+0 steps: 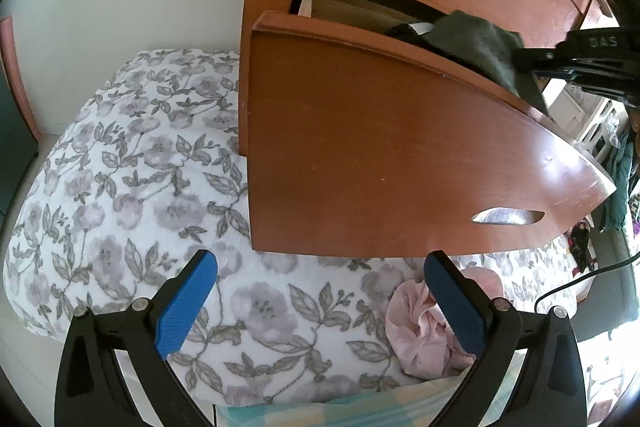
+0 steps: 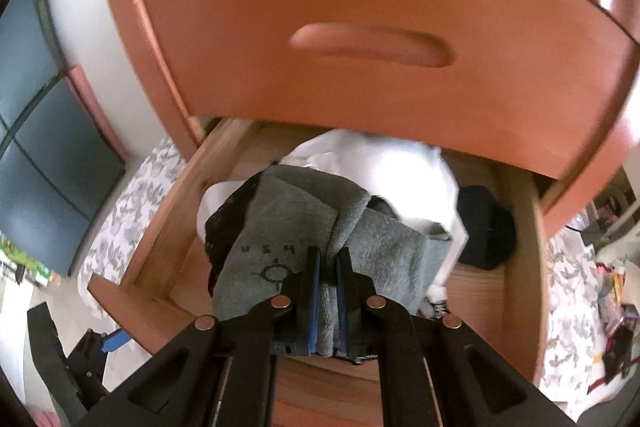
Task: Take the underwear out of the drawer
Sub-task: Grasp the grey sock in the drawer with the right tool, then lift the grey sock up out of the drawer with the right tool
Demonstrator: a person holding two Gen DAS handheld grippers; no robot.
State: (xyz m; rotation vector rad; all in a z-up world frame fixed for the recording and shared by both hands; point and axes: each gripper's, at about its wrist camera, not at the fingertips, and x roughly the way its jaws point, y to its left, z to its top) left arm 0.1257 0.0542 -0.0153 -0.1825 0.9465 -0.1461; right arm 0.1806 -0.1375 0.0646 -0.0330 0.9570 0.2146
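The right gripper (image 2: 328, 267) is clenching a bunched fold of the grey underwear (image 2: 280, 227), its blue pads pressing the cloth from both sides at the centre of the right wrist view. The garment is hanging over the inside of the open drawer (image 2: 176, 227), with white clothing (image 2: 400, 163) lying behind it toward 12 o'clock and a dark item (image 2: 486, 227) sitting at 3 o'clock of it. In the left wrist view, the same grey cloth is showing above the drawer front at 2 o'clock. The left gripper (image 1: 320, 303) is standing released and gripping nothing, over a floral bedspread (image 1: 132, 187), with a pink garment (image 1: 420, 331) lying at 5 o'clock beside its right finger.
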